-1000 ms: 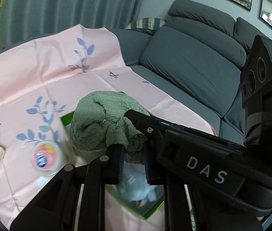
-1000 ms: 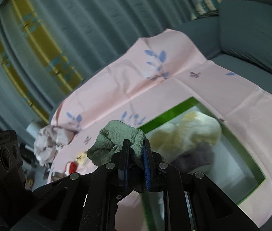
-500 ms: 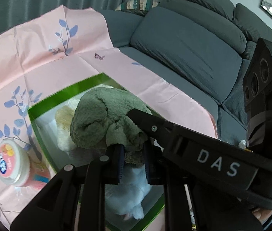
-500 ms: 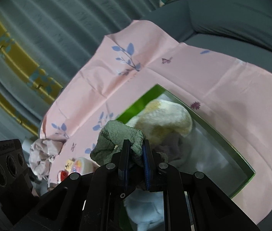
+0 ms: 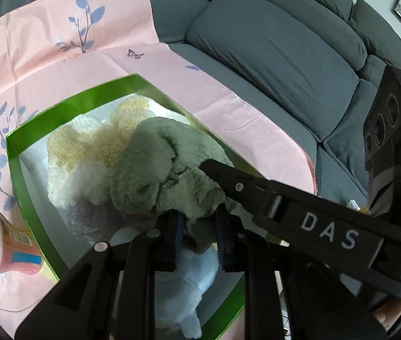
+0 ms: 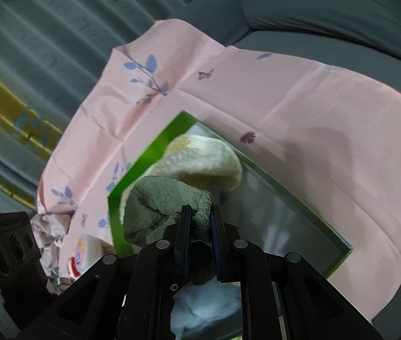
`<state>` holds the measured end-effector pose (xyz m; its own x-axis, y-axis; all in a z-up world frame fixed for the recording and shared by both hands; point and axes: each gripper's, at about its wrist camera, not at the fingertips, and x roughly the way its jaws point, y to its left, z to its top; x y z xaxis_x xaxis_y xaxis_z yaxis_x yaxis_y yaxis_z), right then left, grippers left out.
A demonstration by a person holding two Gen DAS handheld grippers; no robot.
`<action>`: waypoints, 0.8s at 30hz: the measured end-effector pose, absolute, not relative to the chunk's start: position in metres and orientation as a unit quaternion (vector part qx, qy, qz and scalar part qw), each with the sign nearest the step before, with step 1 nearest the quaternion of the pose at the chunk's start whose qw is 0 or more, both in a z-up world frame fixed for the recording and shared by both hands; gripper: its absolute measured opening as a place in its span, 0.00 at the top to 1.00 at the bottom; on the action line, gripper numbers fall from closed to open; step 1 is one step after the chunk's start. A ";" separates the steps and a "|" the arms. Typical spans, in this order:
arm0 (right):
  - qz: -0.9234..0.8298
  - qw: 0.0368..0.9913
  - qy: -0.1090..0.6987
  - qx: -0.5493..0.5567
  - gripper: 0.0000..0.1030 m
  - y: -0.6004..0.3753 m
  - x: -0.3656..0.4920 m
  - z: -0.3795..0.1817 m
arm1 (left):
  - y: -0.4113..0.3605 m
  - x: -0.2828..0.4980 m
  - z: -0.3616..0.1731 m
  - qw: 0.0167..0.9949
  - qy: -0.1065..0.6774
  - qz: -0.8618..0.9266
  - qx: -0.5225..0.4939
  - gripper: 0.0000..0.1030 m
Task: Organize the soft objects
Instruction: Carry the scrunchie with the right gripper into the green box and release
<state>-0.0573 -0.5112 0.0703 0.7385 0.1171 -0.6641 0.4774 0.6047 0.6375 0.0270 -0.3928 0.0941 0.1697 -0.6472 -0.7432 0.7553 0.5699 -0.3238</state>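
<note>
Fingers of the left gripper [image 5: 197, 236] have just been opening around the green plush cloth [image 5: 166, 167], which sits loosely between them; the right gripper [image 6: 200, 238] pinches another fold of it. The cloth hangs low over the green box [image 5: 16, 175] on the pink sheet [image 5: 58, 56], atop a cream plush [image 5: 87, 153] — the placing step. Next, I judge, both must let go and lift clear.

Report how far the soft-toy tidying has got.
Done: a cream plush and a pale blue one already lie in the green box. In hand: the green plush sits over them; the right gripper clamps it, the left gripper has just been opening around it. Left: release.
</note>
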 end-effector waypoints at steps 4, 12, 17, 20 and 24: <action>-0.118 0.819 0.355 0.434 0.85 -0.514 -0.058 0.064 | -0.395 0.027 0.089 0.762 0.457 -0.456 0.057 0.80; -0.129 0.813 0.369 0.431 0.85 -0.516 -0.057 0.062 | -0.394 0.028 0.085 0.763 0.462 -0.450 0.047 0.78; -0.138 0.816 0.365 0.427 0.75 -0.516 -0.063 0.067 | -0.389 0.022 0.093 0.769 0.453 -0.449 0.051 0.60; -0.137 0.821 0.353 0.426 0.63 -0.515 -0.069 0.073 | -0.381 0.017 0.103 0.773 0.440 -0.454 0.051 0.46; -0.127 0.836 0.326 0.423 0.44 -0.510 -0.077 0.089 | -0.369 0.014 0.116 0.786 0.424 -0.448 0.046 0.34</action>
